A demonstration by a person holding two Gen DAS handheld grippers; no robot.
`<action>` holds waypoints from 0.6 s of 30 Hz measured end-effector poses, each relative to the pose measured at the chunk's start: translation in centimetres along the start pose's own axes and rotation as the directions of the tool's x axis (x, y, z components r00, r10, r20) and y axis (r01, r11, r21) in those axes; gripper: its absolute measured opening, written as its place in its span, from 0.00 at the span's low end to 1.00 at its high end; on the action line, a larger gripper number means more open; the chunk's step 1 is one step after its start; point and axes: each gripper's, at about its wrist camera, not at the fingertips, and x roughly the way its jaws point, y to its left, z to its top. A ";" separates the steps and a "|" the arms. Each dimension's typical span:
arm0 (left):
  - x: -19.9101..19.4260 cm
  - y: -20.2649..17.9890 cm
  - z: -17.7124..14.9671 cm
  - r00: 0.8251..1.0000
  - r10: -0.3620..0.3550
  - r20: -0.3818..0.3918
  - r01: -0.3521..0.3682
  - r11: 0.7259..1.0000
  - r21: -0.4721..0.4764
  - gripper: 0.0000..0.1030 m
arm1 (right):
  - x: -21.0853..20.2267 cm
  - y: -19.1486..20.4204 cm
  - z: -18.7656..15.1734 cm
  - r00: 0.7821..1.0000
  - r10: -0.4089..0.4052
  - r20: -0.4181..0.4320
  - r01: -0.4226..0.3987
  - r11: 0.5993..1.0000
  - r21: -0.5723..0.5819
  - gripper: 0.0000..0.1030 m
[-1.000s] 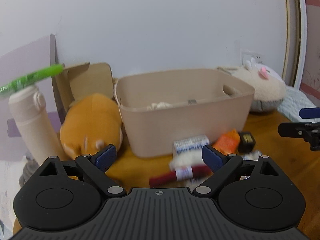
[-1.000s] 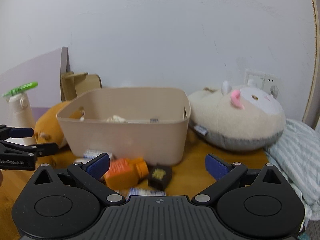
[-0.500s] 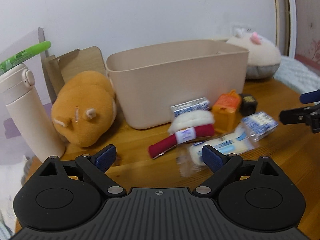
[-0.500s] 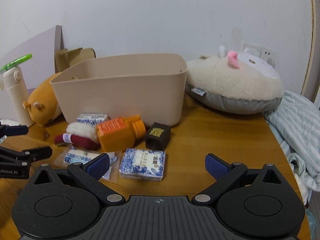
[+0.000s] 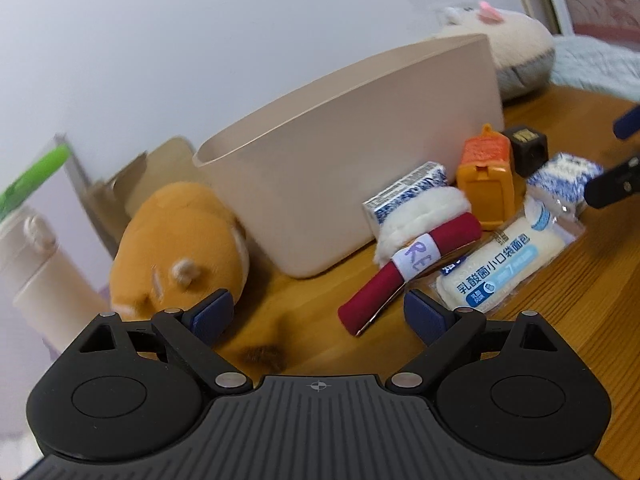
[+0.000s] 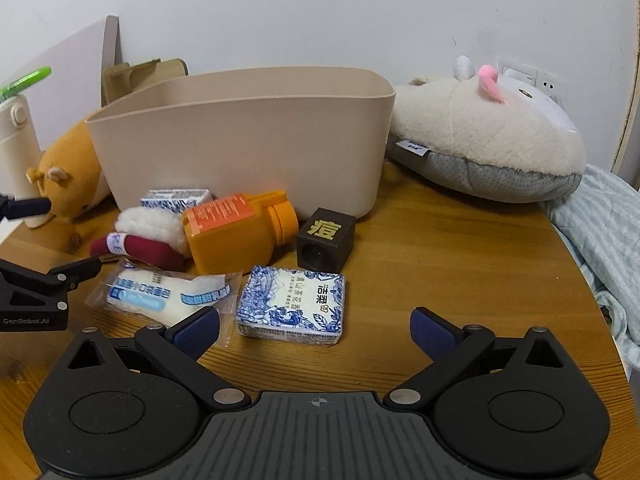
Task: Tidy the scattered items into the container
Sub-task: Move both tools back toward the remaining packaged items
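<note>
A beige container (image 6: 248, 140) (image 5: 360, 152) stands on the wooden table. In front of it lie a red rolled cloth with a white label (image 5: 404, 268) (image 6: 140, 248), a white fluffy piece (image 6: 150, 222), a bread packet (image 5: 504, 268) (image 6: 160, 296), an orange bottle (image 6: 236, 232) (image 5: 486, 176), a blue-patterned tissue pack (image 6: 292, 306) (image 5: 560, 176), a blue-white carton (image 6: 176, 198) (image 5: 408, 196) and a dark cube (image 6: 326, 240) (image 5: 524, 146). My left gripper (image 5: 318, 316) is open, low, just short of the red roll. My right gripper (image 6: 316, 330) is open, just before the tissue pack.
An orange plush (image 5: 180, 244) (image 6: 68, 176) lies left of the container, beside a cream flask (image 5: 36, 268) with a green strap. A cream plush (image 6: 492, 136) and a striped cloth (image 6: 604, 240) are at the right. Cardboard (image 6: 140, 76) stands behind.
Both grippers have dropped and come closer to the scattered items; the left one tilted and now sits near the red roll, the right near the tissue pack. Both stay open.
</note>
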 end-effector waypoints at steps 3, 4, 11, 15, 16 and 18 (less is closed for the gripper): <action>0.7 -0.7 0.0 1.000 0.009 0.026 -0.011 0.998 0.069 0.91 | 0.6 0.0 -0.1 1.000 -0.012 -0.009 0.012 1.000 -0.001 1.00; 0.9 -1.0 0.0 0.999 0.011 0.035 -0.014 0.996 0.091 0.91 | 0.8 0.0 -0.1 1.000 -0.014 -0.011 0.014 1.000 0.001 1.00; 1.8 -1.5 0.3 0.998 -0.021 0.061 0.013 0.991 0.130 0.84 | 2.0 0.6 0.3 1.000 -0.027 -0.010 0.027 1.000 -0.010 1.00; 2.0 -1.6 0.4 0.997 -0.044 0.065 0.035 0.990 0.134 0.77 | 2.4 0.6 0.6 0.999 -0.042 0.003 0.042 0.999 -0.014 1.00; 2.1 -1.6 0.5 0.997 -0.051 0.064 0.043 0.991 0.130 0.77 | 2.5 0.5 0.6 0.999 -0.045 0.004 0.045 0.999 -0.011 0.99; 2.1 -1.5 0.5 0.996 -0.060 0.061 0.053 0.992 0.116 0.76 | 2.7 0.3 0.7 0.999 -0.044 0.002 0.044 0.999 -0.004 0.99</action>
